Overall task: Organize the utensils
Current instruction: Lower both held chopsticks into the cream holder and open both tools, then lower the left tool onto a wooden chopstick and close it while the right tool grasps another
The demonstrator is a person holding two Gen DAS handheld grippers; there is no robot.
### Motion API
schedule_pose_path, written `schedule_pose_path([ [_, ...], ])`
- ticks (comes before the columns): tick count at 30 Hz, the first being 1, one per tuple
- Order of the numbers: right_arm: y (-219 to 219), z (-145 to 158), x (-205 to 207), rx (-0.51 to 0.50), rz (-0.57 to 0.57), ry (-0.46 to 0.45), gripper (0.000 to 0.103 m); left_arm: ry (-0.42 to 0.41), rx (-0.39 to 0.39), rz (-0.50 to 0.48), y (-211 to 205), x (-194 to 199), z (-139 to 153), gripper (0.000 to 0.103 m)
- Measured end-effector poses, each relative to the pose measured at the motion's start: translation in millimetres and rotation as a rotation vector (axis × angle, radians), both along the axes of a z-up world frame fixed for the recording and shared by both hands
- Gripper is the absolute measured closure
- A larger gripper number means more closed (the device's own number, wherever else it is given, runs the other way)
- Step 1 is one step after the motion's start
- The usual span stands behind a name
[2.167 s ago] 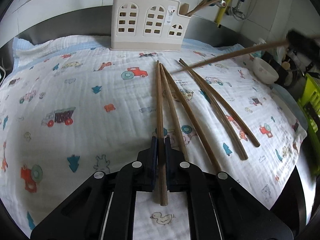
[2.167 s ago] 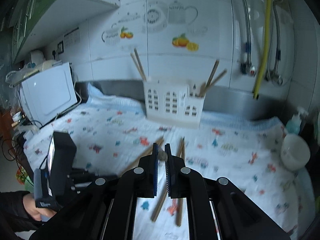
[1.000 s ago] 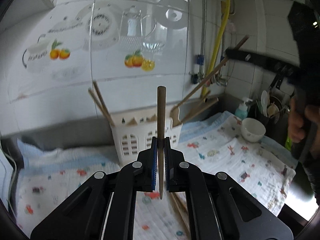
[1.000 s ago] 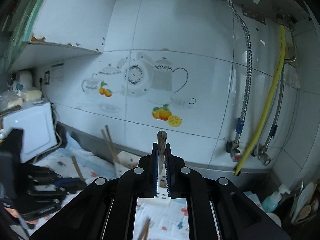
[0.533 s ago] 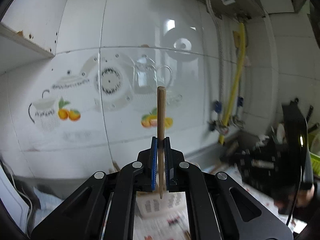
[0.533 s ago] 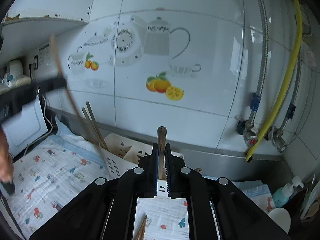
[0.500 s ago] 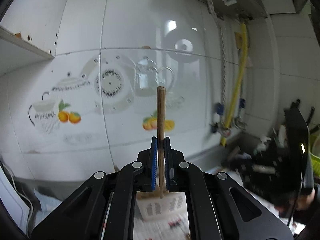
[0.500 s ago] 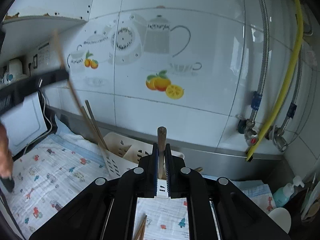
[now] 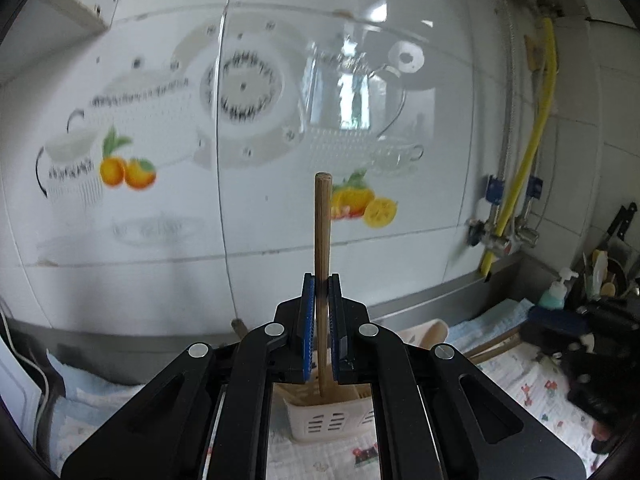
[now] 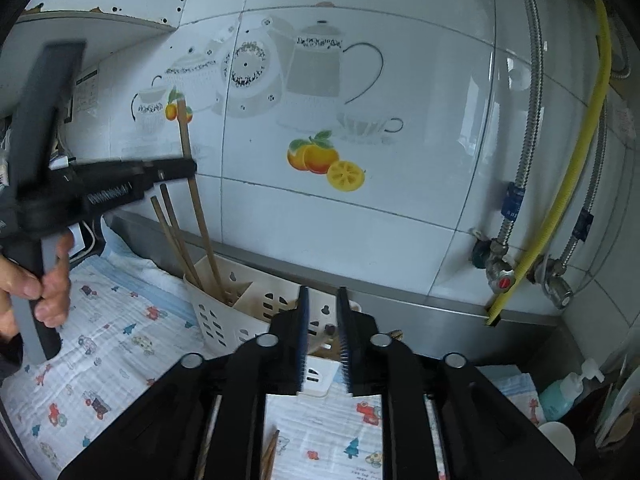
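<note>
Right wrist view shows our white utensil holder (image 10: 224, 312) on the printed cloth (image 10: 104, 340) by the tiled wall. Our left gripper (image 9: 321, 312) clamps a wooden chopstick (image 9: 322, 240) upright, tip inside the holder. Our right gripper (image 10: 323, 320) gapes, holding nothing.

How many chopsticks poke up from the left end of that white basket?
3. Two chopsticks lean in the white utensil holder's left end; a taller chopstick beside them is clamped in the left tool. More may hide behind the right tool.
</note>
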State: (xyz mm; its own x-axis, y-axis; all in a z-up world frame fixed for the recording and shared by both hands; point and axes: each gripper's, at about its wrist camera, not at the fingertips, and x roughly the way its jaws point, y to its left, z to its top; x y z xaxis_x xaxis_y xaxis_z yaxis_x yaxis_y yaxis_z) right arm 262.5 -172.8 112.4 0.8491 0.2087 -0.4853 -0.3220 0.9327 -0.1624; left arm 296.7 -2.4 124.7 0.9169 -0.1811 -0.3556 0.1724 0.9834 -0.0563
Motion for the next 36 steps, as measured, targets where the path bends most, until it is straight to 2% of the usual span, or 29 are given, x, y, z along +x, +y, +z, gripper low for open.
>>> schedule_pose_path([
  [2,-1,4,-5,0.002,0.0,-0.013,0.078,0.012,-0.005,-0.007,2,3,-4,0.097],
  [8,-7,14,-25,0.025,-0.003,-0.036,0.075,0.0,0.003,-0.02,1,-1,1,0.094],
  [12,-13,14,-46,0.045,-0.002,-0.039,0.074,-0.016,-0.014,-0.026,0,-11,6,0.078],
  [17,-21,6,-81,0.069,0.002,-0.028,0.074,-0.024,-0.046,-0.028,4,-34,11,0.078],
  [21,-30,-10,-113,0.102,0.005,0.002,0.074,-0.036,-0.033,-0.04,5,-69,8,0.078],
  [28,-39,-44,-157,0.138,0.012,0.067,0.074,0.017,-0.008,-0.072,1,-122,-27,0.078],
  [32,-39,-72,-177,0.12,-0.003,0.115,0.074,0.094,0.021,-0.086,-6,-146,-65,0.078],
  [36,-40,-101,-187,0.119,-0.014,0.181,0.074,0.202,-0.003,-0.103,-9,-162,-103,0.078],
])
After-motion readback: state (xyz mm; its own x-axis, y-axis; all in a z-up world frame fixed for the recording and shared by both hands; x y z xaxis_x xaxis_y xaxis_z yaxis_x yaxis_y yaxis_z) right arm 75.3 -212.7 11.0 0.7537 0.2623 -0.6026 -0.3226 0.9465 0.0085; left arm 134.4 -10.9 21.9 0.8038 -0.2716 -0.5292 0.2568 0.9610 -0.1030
